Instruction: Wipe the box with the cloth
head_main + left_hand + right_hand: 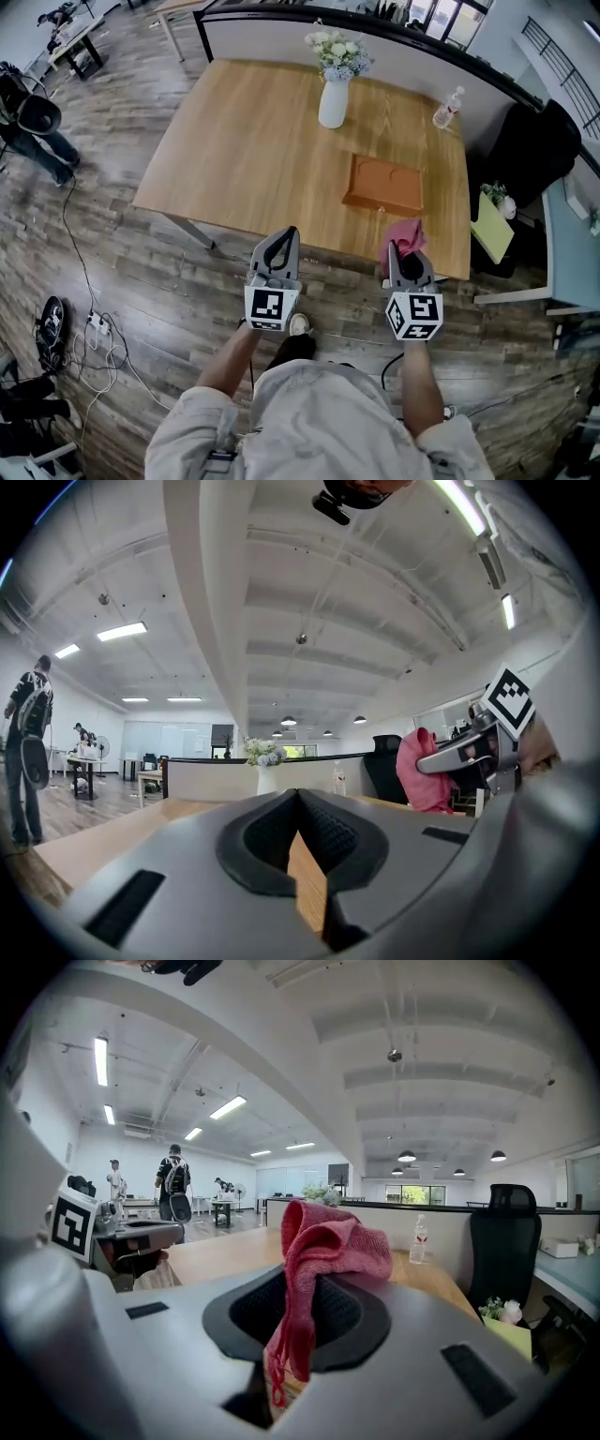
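Just off the wooden table's [262, 141] near edge, both grippers are closed.
The flat orange-brown box [384, 185] lies toward the table's near right corner, untouched. The left gripper [298, 794] has its fingers pressed together at the tips, holding nothing. The right gripper [298, 1297] pinches the pink cloth [323, 1241], which bunches above the fingers and hides their tips in the head view.

The cloth [405, 234] is pink-red, and the box [384, 184] is orange-brown on a pale wood-grain tabletop [244, 141]. The left tool [284, 236] and right tool [403, 255] are grey, with black pads [251, 844] and black-and-white square markers [266, 306]. The vase [333, 103] is white, its flowers [337, 52] are white and pale blue, and the floor [141, 272] is dark streaked planks.
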`<action>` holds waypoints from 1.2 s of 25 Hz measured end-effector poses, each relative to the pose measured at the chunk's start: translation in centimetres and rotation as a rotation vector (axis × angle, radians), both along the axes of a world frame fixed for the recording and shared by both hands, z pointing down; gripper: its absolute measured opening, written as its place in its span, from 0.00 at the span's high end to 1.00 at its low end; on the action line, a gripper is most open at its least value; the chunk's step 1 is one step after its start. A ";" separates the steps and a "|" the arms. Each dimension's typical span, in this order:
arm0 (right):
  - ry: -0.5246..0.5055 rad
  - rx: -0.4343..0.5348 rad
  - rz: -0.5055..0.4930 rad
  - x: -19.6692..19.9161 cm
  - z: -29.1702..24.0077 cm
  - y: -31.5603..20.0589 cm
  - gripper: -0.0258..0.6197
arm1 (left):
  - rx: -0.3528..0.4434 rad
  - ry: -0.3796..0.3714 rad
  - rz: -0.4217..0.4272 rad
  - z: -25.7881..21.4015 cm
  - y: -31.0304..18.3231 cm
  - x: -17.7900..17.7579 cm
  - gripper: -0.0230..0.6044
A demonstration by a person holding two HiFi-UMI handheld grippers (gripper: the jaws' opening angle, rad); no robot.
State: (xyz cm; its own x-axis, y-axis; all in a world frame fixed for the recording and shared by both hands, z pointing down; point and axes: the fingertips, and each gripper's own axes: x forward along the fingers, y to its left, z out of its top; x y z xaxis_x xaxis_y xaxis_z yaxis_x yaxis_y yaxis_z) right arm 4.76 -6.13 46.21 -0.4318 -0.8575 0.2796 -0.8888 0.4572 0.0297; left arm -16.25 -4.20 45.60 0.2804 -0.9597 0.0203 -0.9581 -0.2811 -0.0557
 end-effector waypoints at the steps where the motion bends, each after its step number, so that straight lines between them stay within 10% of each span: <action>1: 0.007 -0.008 -0.005 -0.6 0.4 -0.4 0.85 | -0.003 0.005 0.000 0.3 -0.5 -0.3 0.95; 30: 0.129 -0.385 -0.118 -10.1 18.0 -10.2 0.85 | -0.081 0.010 -0.067 2.5 -6.9 -3.6 0.95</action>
State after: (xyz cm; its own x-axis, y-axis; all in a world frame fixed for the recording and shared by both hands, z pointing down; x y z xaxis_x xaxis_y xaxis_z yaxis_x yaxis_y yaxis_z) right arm -5.37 -16.35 64.20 -0.4612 -0.6267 0.6281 -0.8299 0.5552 -0.0554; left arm -19.84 -11.15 48.14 0.2161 -0.9717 0.0958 -0.9753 -0.2195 -0.0262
